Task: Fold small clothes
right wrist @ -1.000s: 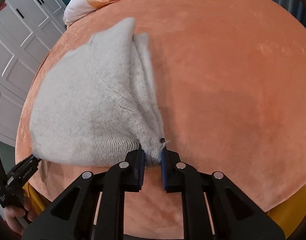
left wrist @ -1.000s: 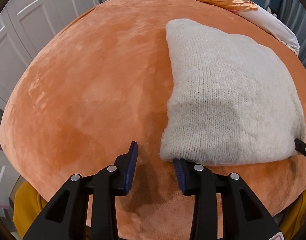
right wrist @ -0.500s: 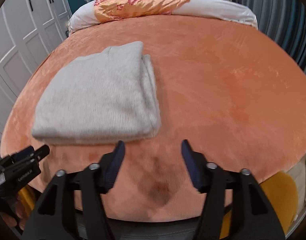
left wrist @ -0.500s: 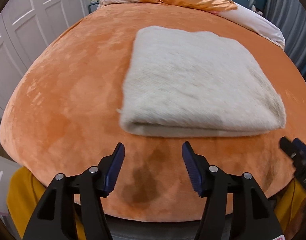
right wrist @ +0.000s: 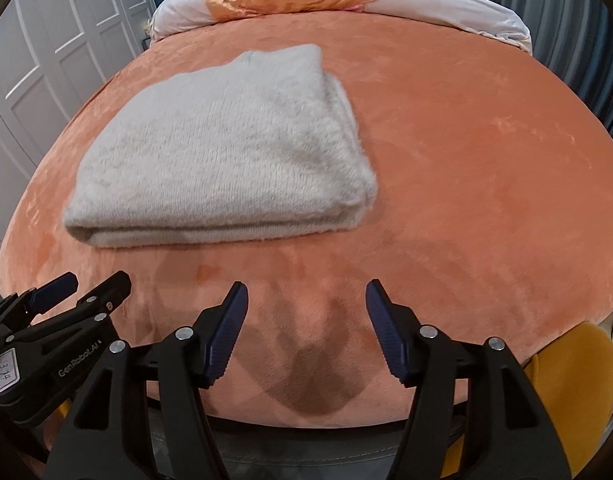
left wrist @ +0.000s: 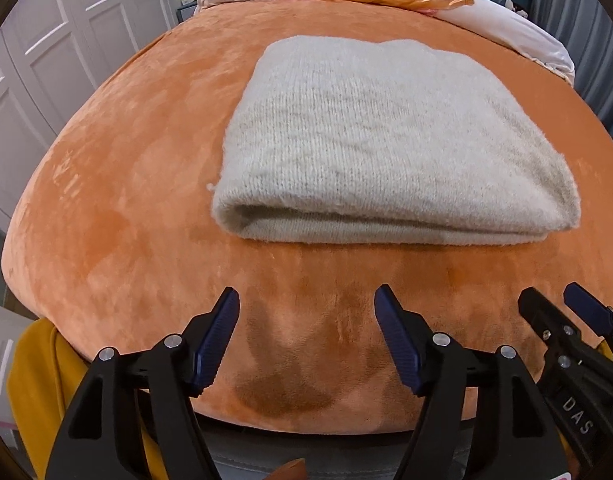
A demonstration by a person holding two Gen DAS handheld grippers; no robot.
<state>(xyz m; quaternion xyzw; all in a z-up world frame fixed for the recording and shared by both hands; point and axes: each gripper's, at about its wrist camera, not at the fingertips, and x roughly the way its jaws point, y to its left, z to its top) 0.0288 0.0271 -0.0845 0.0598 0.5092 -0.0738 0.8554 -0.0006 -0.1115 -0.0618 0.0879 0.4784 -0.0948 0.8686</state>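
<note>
Both tools wide open and empty, left tool (left wrist: 306, 336) and right tool (right wrist: 306, 328) hover at the bed (right wrist: 466, 160) edge, folded sweater (left wrist: 386, 140) lies just ahead of them untouched; fold looks done, so keep clear, don't snag the knit.

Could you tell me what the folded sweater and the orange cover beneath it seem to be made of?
The sweater looks like soft, fuzzy cream knit, likely wool or acrylic: ribbed stitches and a fluffy halo show. The cover looks like plush velvet or fleece: its short nap shows lighter and darker brushed patches.
</note>
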